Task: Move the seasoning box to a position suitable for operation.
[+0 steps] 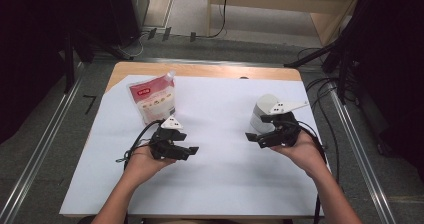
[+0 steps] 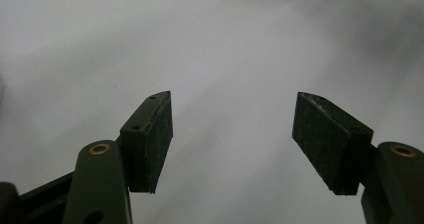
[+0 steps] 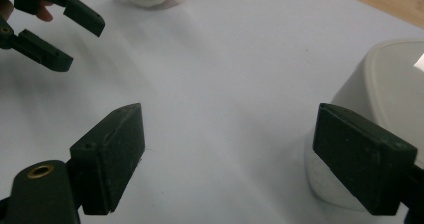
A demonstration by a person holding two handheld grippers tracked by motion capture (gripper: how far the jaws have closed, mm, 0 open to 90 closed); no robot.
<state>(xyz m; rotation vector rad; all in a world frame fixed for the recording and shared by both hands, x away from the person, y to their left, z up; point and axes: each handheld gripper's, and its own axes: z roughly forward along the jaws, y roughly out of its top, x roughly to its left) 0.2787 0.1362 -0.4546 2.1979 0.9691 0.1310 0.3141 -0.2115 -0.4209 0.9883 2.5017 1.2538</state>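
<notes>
Two tools spread and empty, left tool [image 1: 192, 150], right tool [image 1: 251, 137] beside white container [image 1: 263, 113], perhaps touching.

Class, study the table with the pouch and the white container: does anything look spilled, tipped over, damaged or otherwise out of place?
Nothing stands out. The pouch stands upright at the far left of the white sheet, its spout corner up and nothing spilled. The white container sits upright beside the right gripper. Both that one and the left gripper are open and empty.
</notes>
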